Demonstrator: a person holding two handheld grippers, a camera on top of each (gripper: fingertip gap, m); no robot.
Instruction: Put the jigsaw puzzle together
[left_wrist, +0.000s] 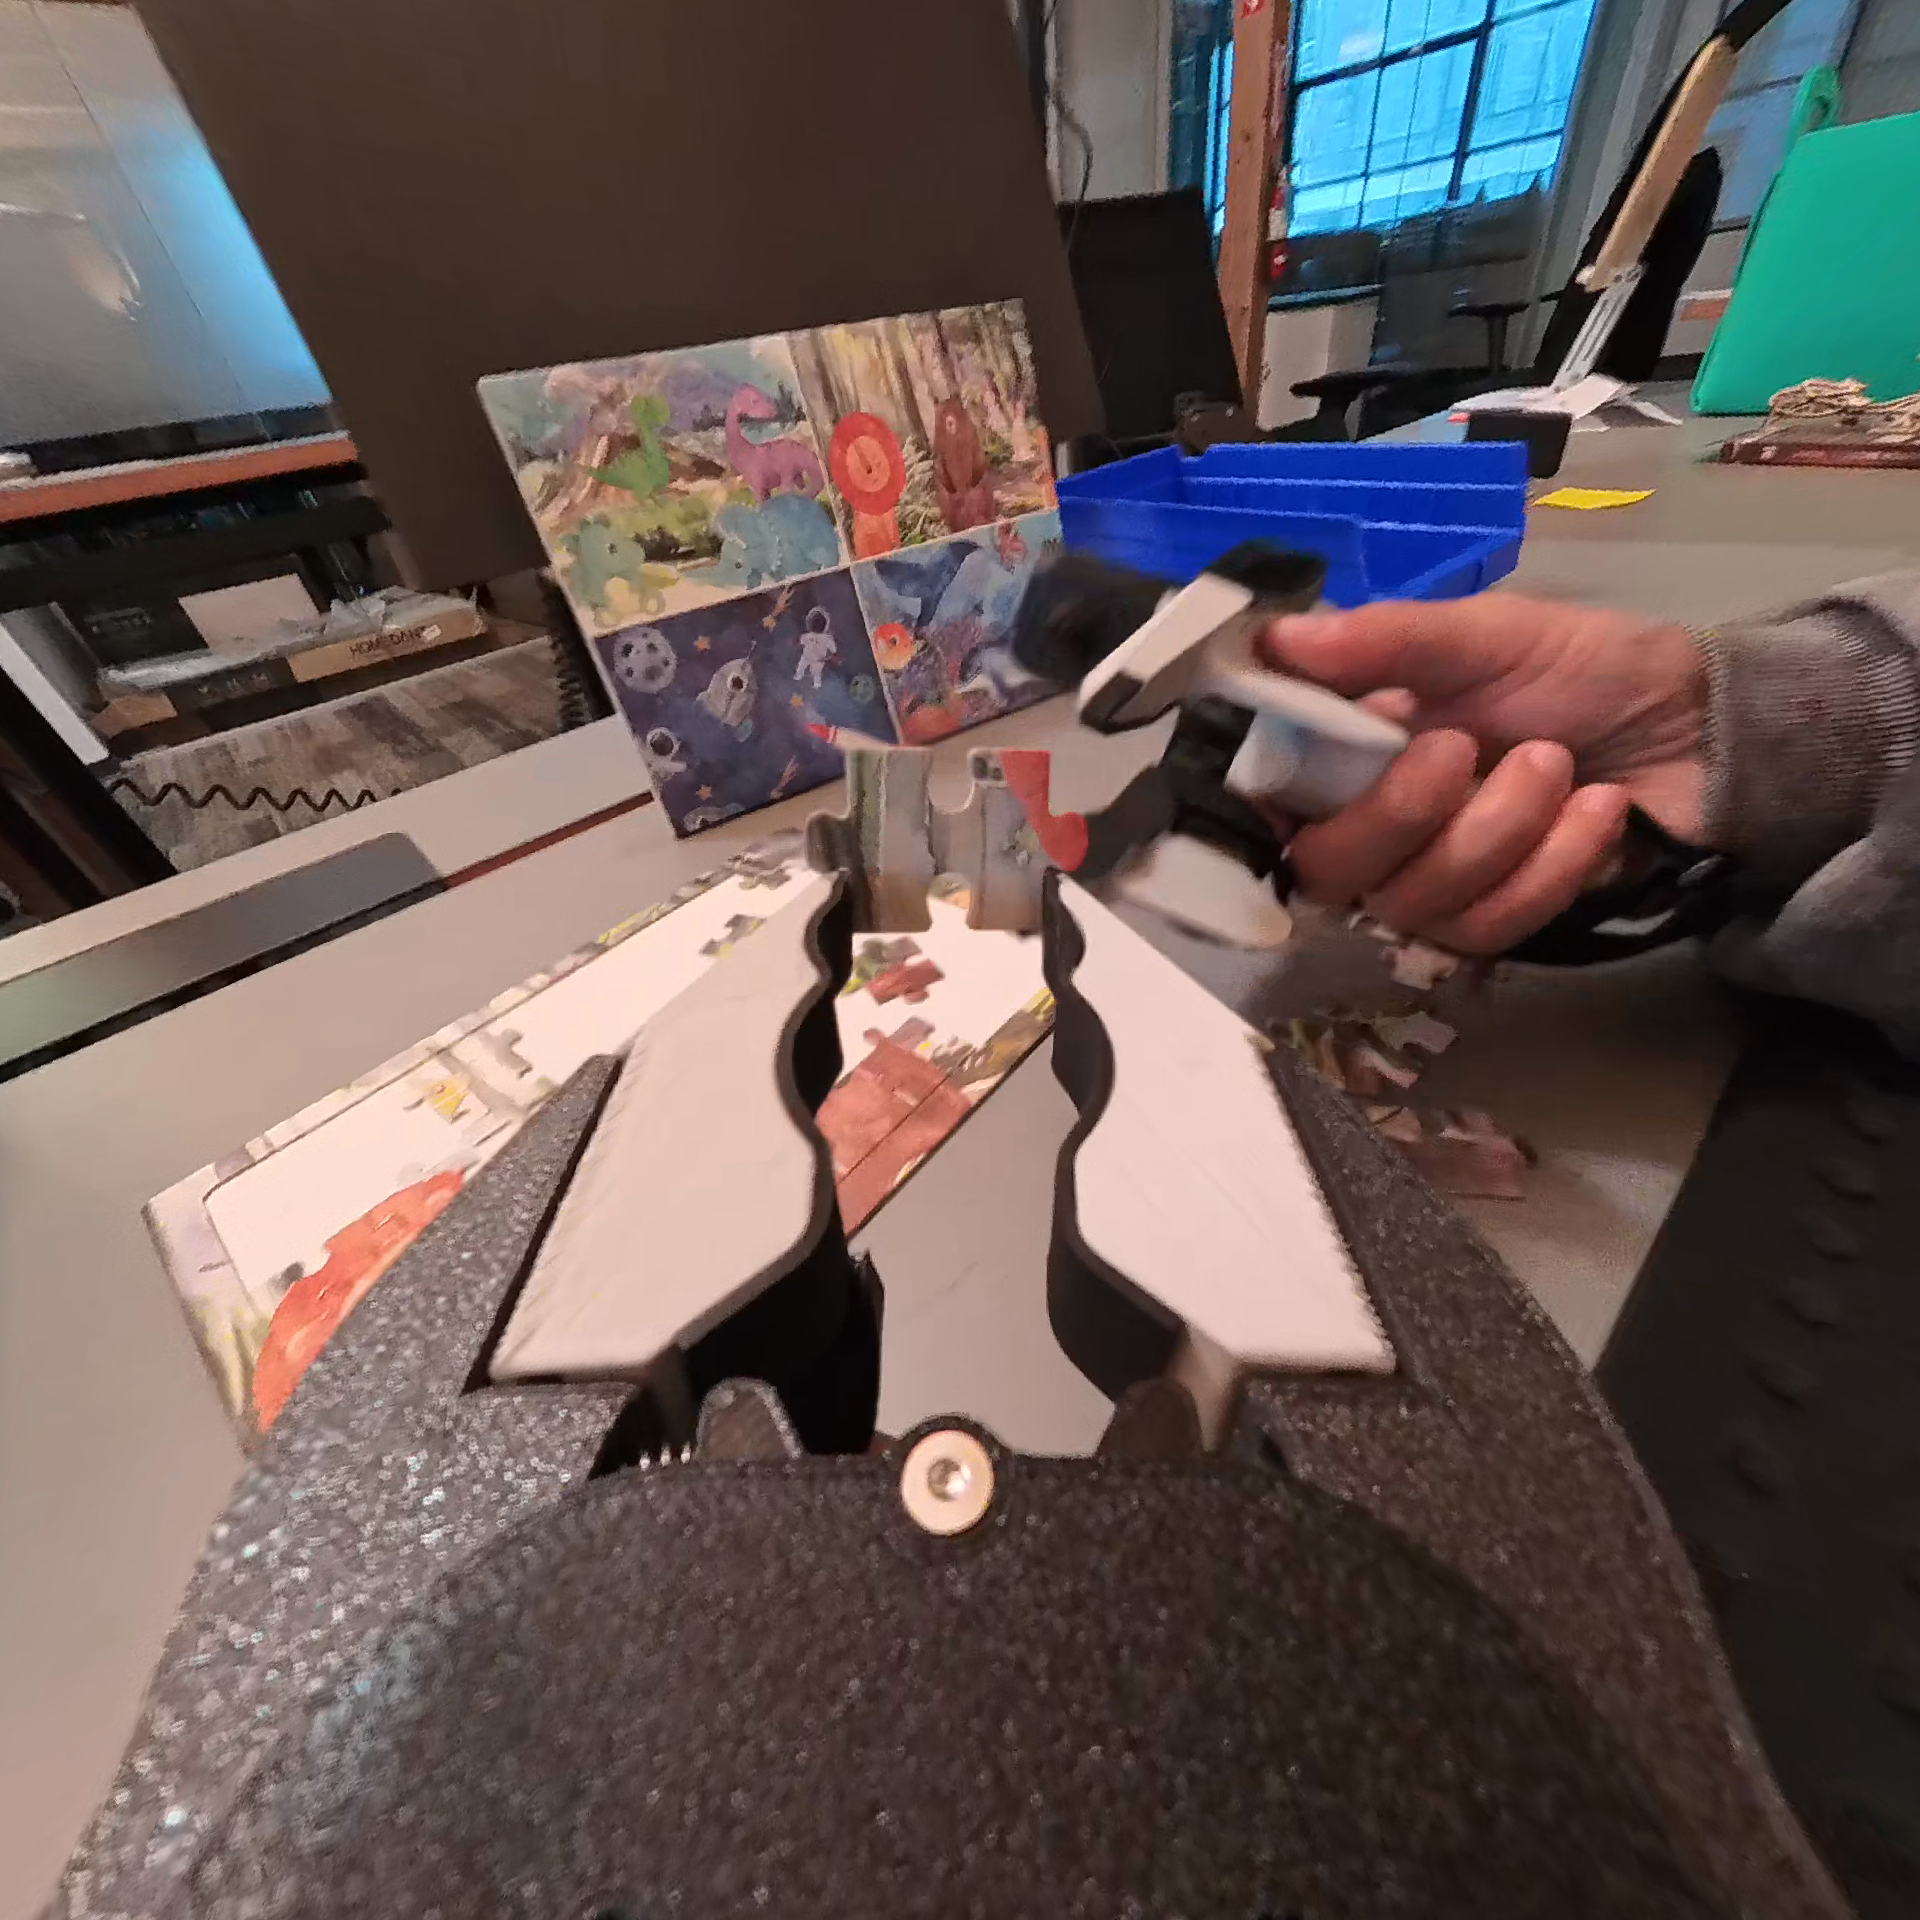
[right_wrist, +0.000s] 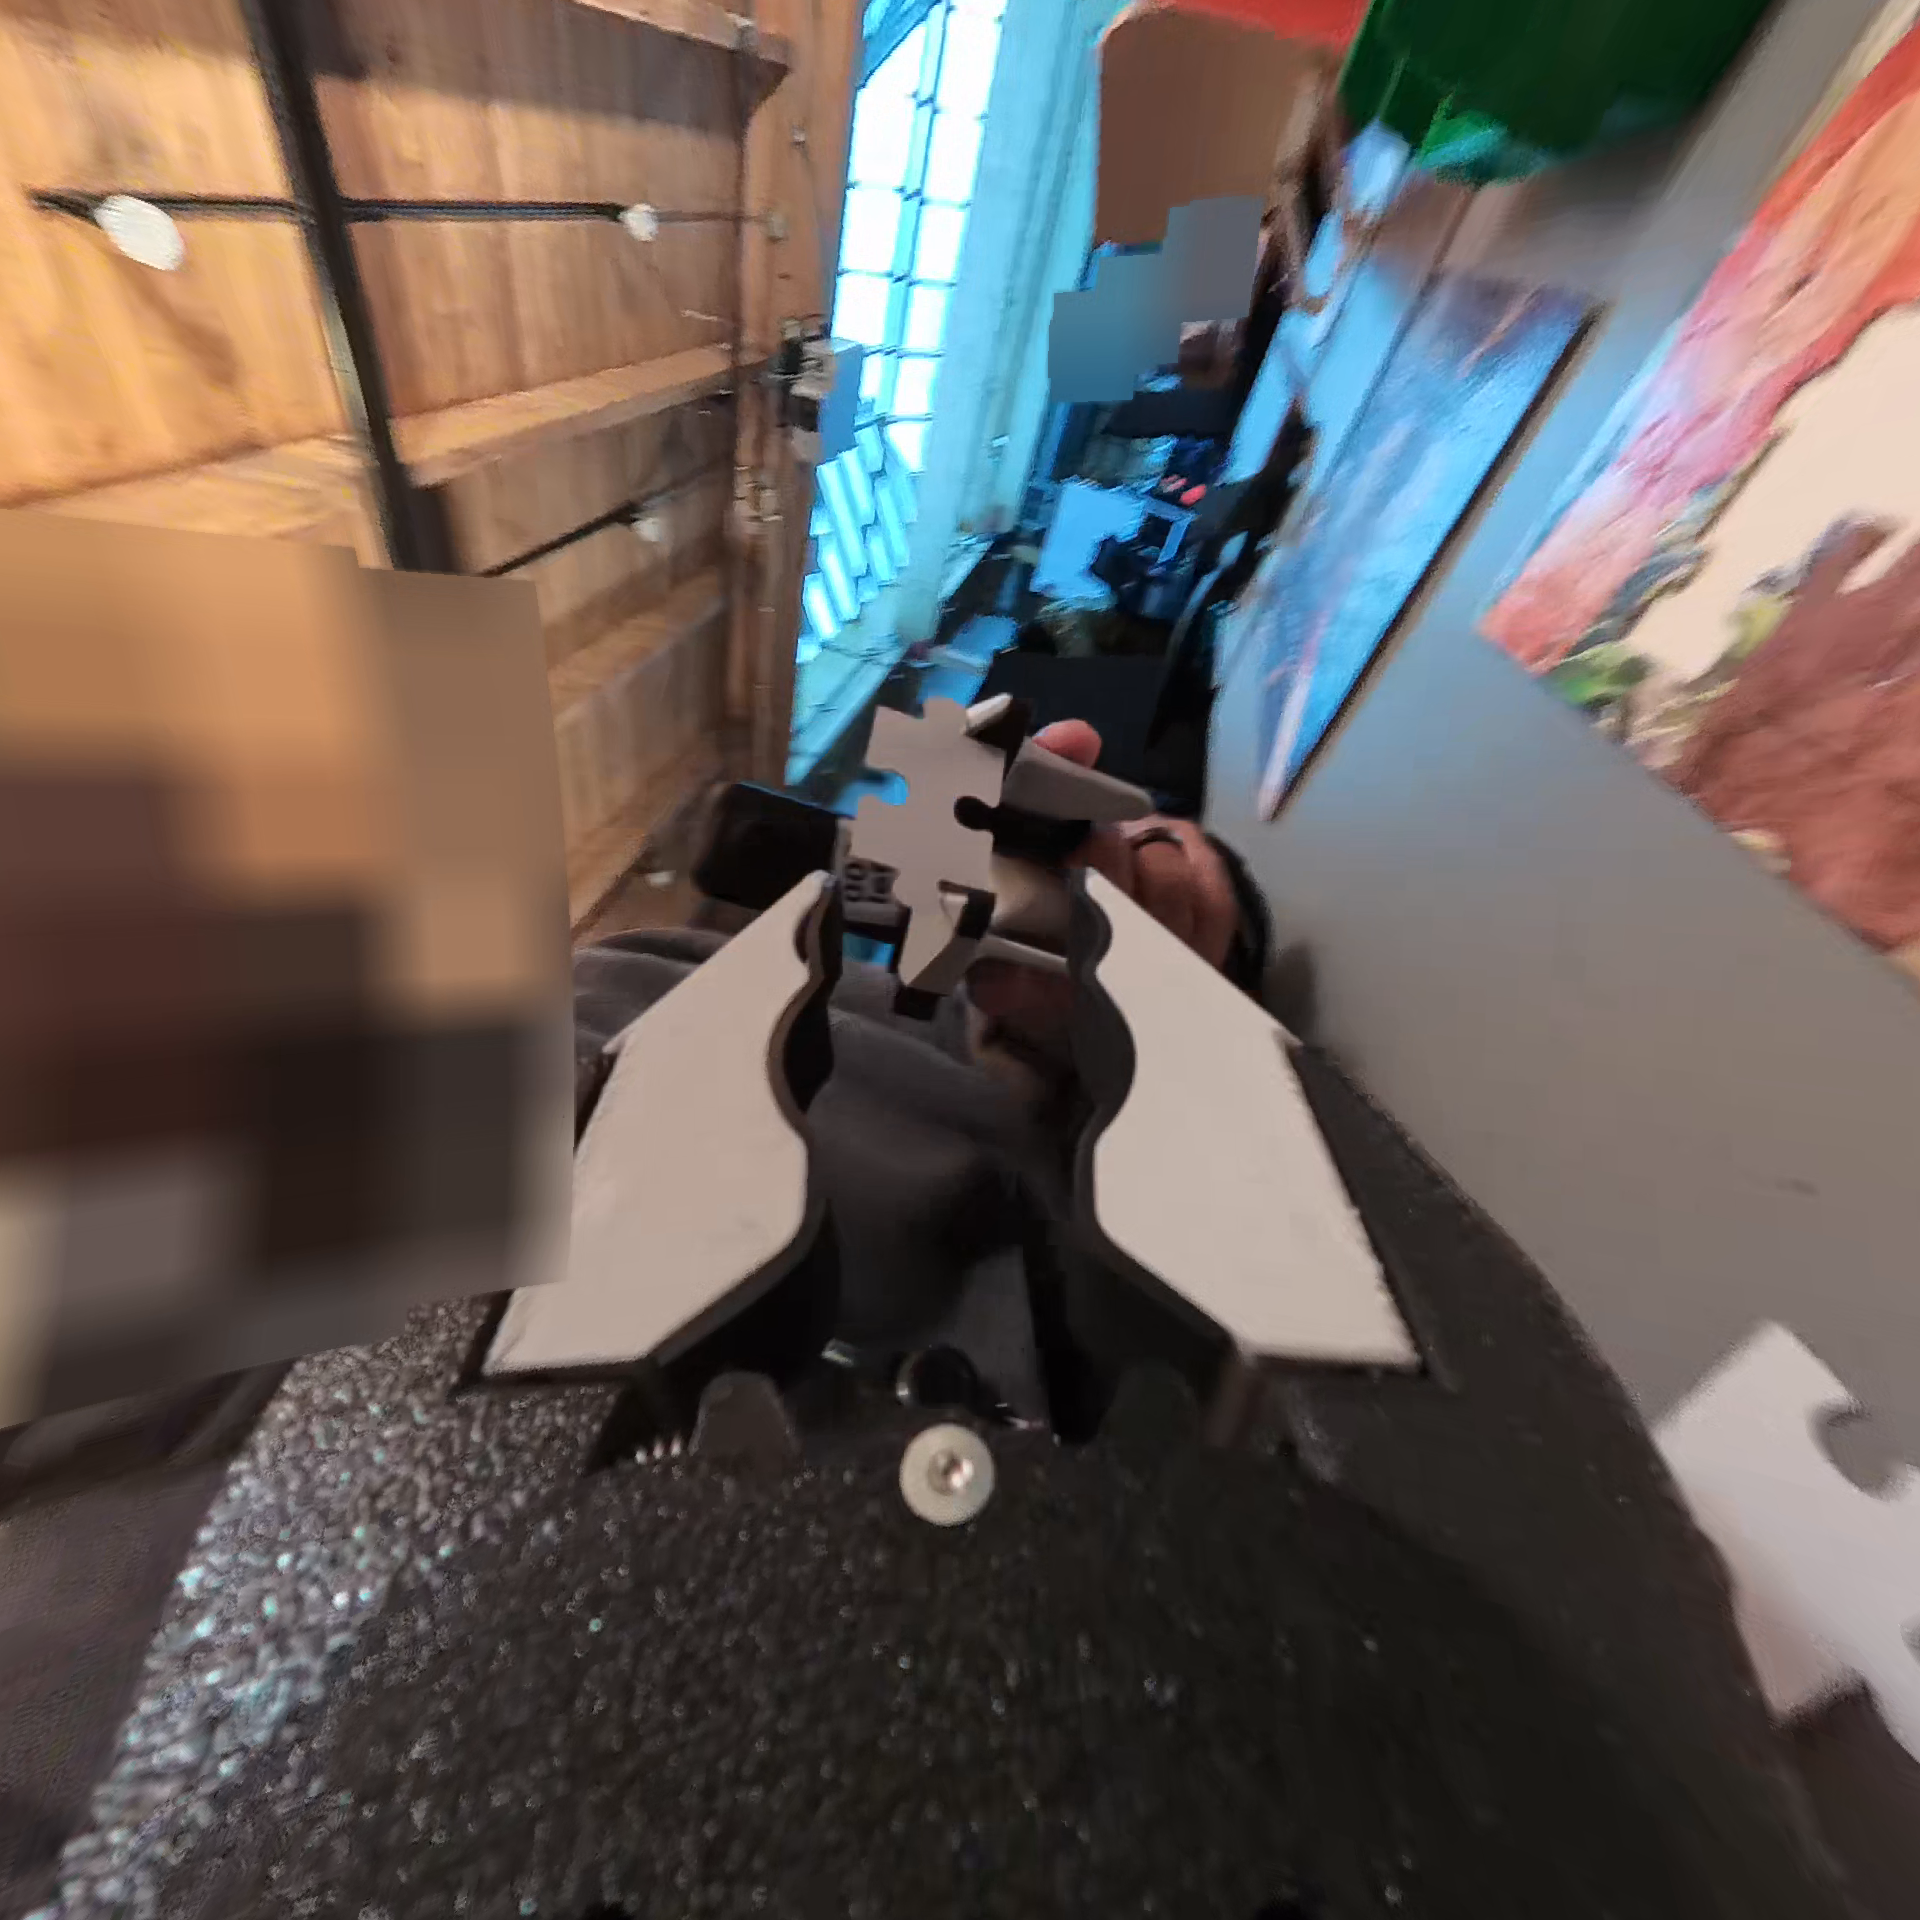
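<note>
My left gripper (left_wrist: 945, 883) is shut on a jigsaw piece (left_wrist: 935, 831) and holds it upright above the puzzle board (left_wrist: 312, 1195), which is partly filled with red and brown pieces. My right gripper (right_wrist: 951, 899) is open. The same piece shows its grey back (right_wrist: 925, 810) just beyond the right gripper's tips, apart from both fingers. In the left wrist view the right gripper (left_wrist: 1117, 810), held by a hand (left_wrist: 1507, 748), is at the piece's right edge. The board (right_wrist: 1849, 468) also shows tilted and blurred in the right wrist view.
The puzzle box lid (left_wrist: 769, 551) with four pictures stands upright behind the board. A blue bin (left_wrist: 1299, 509) sits at the back right. Several loose pieces (left_wrist: 1434, 1091) lie right of the board on the grey table. A white-backed piece (right_wrist: 1787, 1475) lies near my right gripper. The tips of both grippers are at nearly the same place.
</note>
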